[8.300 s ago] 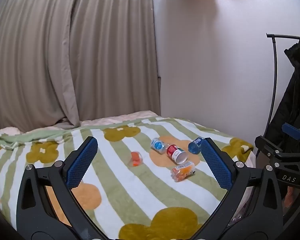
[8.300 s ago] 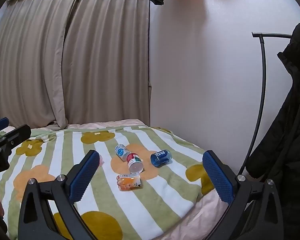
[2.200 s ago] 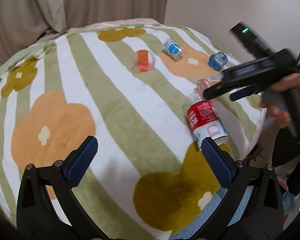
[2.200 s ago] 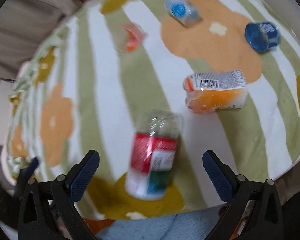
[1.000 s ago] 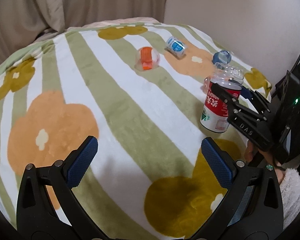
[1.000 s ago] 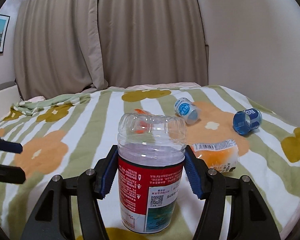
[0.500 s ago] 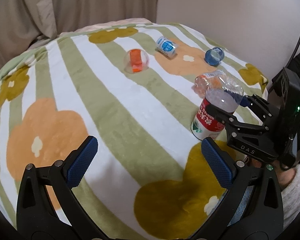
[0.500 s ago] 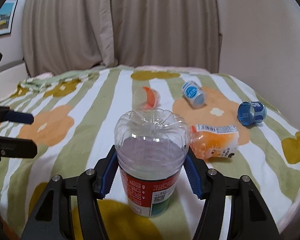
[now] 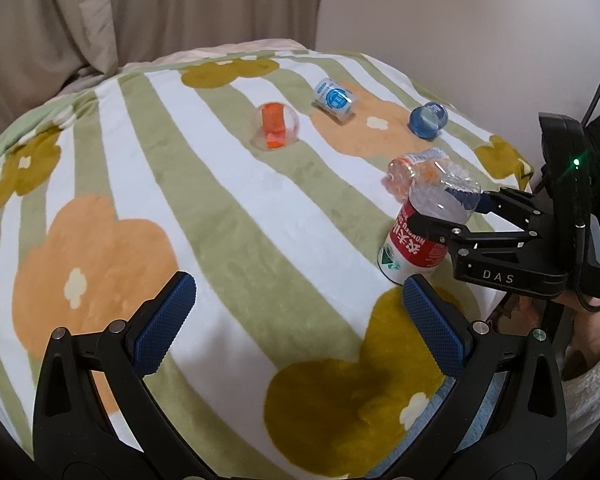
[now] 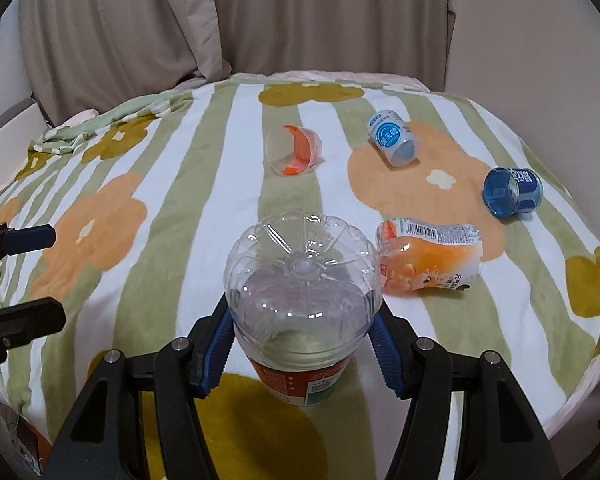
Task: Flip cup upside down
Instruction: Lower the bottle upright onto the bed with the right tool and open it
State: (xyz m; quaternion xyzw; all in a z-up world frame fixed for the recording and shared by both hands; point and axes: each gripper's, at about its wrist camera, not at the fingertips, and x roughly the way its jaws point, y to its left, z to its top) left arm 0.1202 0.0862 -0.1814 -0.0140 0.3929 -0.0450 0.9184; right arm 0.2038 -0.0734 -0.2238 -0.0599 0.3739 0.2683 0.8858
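A clear plastic cup (image 10: 300, 292) with a red label stands mouth down, ribbed base up, on the striped flower blanket (image 9: 220, 208). My right gripper (image 10: 302, 344) is shut on it, its blue pads pressing both sides just above the label. From the left wrist view the cup (image 9: 424, 232) leans a little towards the right gripper (image 9: 448, 210), its rim at the blanket near the bed's right edge. The left gripper (image 9: 296, 292) hangs open over the blanket, left of the cup, holding nothing. It also shows at the left edge of the right wrist view (image 10: 32, 278).
Several other cups lie on their sides beyond: an orange-label cup (image 10: 428, 256) just behind the held one, a blue cup (image 10: 512, 191), a white-and-blue cup (image 10: 394, 142), a clear cup with an orange band (image 10: 296, 151). A hand (image 9: 588, 332) holds the right gripper past the bed's edge.
The right gripper has lifted its view and now looks down on the cup's base, still shut on it. The cup leans slightly more. The left gripper has barely moved.
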